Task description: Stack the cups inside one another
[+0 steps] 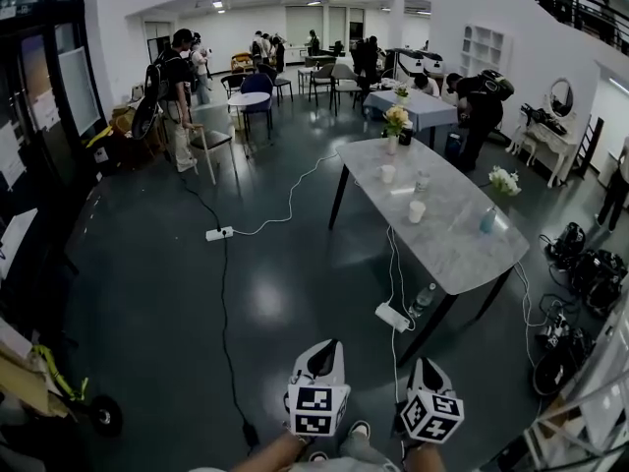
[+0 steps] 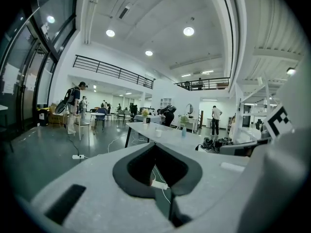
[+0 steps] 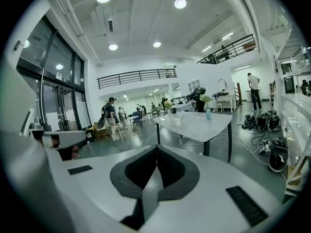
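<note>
Nearest, at the bottom of the head view, the left tongs (image 1: 319, 347) and the right tongs (image 1: 423, 364) sit side by side, each with its marker cube, above the person's shoe (image 1: 359, 429). In the left gripper view the left tongs' tips are pressed together with nothing between them. The right gripper view shows the right tongs pressed together and empty too. Both point across the dark floor (image 1: 265, 303) toward the desk (image 1: 447, 249), well apart from it.

On the floor at the left lies a white power strip (image 1: 218, 233), with a white cable (image 1: 290, 200) running toward the desk's far end. Between the tongs and the desk lies another power strip (image 1: 392, 317), with cables hanging to it from the desk edge. A water bottle (image 1: 423, 300) is on the floor near the desk leg.

On the desk stand a vase of yellow flowers (image 1: 395, 124) at the far end, then the far white cup (image 1: 388, 173) and the near white cup (image 1: 417, 211), both upright, apart and unstacked. A blue bottle (image 1: 488, 220) stands near the right edge. Tangled gear (image 1: 580, 264) lies on the floor to the right of the desk.
</note>
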`<state>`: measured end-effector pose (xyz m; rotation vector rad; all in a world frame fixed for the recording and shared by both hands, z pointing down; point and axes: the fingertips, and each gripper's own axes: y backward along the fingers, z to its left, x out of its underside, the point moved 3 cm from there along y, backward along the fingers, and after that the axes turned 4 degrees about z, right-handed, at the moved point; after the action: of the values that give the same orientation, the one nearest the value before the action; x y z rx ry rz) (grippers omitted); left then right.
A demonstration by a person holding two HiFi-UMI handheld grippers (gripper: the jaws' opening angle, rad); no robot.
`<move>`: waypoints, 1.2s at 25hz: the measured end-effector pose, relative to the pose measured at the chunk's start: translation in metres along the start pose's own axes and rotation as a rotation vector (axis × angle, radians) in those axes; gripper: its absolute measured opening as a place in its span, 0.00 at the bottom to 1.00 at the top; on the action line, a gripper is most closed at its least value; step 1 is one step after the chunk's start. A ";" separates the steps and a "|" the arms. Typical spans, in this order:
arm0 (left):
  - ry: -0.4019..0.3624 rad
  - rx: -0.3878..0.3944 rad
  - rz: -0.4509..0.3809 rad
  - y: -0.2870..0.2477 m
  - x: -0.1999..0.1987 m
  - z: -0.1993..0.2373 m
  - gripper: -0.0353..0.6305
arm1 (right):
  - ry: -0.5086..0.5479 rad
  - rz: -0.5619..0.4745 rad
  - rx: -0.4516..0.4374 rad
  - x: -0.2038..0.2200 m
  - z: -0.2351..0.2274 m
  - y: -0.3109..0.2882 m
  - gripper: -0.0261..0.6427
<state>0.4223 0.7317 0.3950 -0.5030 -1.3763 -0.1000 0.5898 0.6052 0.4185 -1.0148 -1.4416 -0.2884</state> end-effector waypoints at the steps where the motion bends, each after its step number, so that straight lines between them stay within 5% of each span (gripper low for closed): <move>1: 0.003 -0.003 0.003 -0.002 0.000 0.004 0.05 | 0.001 0.002 0.000 -0.001 0.001 -0.004 0.05; 16: -0.003 -0.048 0.005 -0.111 -0.023 0.040 0.05 | -0.014 0.014 -0.079 -0.035 0.003 -0.125 0.05; 30: -0.011 -0.054 0.053 -0.230 -0.052 0.048 0.05 | -0.045 0.073 -0.058 -0.080 -0.051 -0.235 0.05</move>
<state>0.2863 0.5349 0.4157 -0.5855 -1.3732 -0.0917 0.4419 0.4012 0.4492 -1.1242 -1.4401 -0.2572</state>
